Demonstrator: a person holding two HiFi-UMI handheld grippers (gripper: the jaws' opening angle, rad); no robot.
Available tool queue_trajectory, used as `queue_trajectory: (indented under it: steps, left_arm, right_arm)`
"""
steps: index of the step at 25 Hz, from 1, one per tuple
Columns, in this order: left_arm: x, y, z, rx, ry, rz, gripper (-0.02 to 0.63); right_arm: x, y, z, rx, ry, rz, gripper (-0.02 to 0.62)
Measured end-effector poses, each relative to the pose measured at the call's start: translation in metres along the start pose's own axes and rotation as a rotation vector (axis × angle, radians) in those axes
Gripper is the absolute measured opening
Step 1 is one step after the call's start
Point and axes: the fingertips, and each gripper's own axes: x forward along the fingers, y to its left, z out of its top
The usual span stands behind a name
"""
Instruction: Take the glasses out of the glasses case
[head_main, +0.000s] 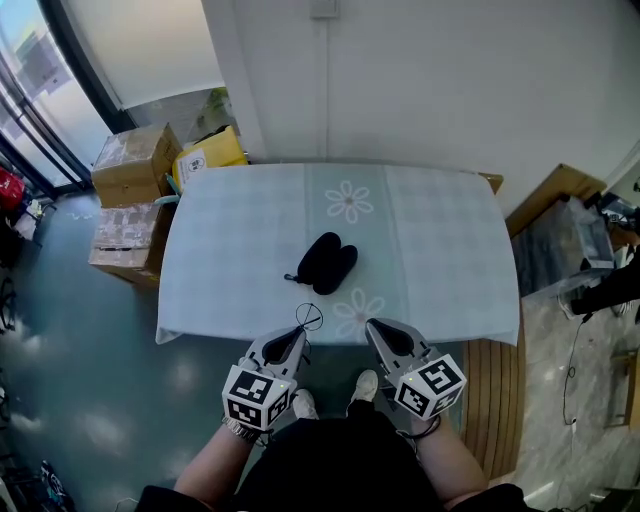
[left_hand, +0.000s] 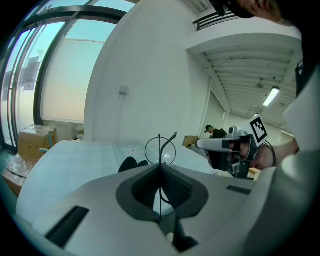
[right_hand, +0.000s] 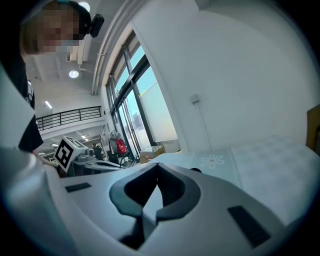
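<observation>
The black glasses case (head_main: 326, 263) lies open on the middle of the table (head_main: 230, 240), apart from both grippers. My left gripper (head_main: 299, 331) hangs over the table's near edge, shut on thin wire-rimmed glasses (head_main: 309, 318). In the left gripper view the glasses (left_hand: 160, 149) stand up from between the closed left gripper (left_hand: 160, 166), one round lens showing above the tips, with the case (left_hand: 132, 163) beyond. My right gripper (head_main: 371, 326) is beside it at the near edge, shut with nothing in it; the right gripper view shows the right gripper (right_hand: 157, 165) with its jaws together.
A pale blue cloth with flower prints (head_main: 349, 202) covers the table. Cardboard boxes (head_main: 135, 165) and a yellow package (head_main: 210, 152) stand on the floor at the far left. A wooden panel (head_main: 560, 190) and clutter are to the right. The wall runs right behind the table.
</observation>
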Motion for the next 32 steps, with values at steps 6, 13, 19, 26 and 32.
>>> queue_trajectory:
  steps: [6, 13, 19, 26, 32]
  left_arm:
    - [-0.009, 0.005, -0.004, 0.019, 0.001, -0.056, 0.029]
    - [-0.021, 0.004, -0.010, 0.044, 0.013, -0.103, 0.029]
    - [-0.030, 0.000, -0.011, 0.059, 0.015, -0.129, 0.029]
    - [-0.034, -0.004, -0.013, 0.073, 0.013, -0.147, 0.029]
    - [-0.039, -0.005, -0.014, 0.077, 0.012, -0.148, 0.029]
  right_arm:
    - [-0.004, 0.015, -0.012, 0.012, -0.002, -0.057, 0.023]
    - [-0.013, 0.032, -0.022, 0.030, -0.011, -0.106, 0.023]
    - [-0.020, 0.044, -0.028, 0.040, -0.020, -0.129, 0.023]
    - [-0.026, 0.050, -0.030, 0.041, -0.034, -0.146, 0.023]
    - [-0.029, 0.055, -0.033, 0.050, -0.043, -0.149, 0.023]
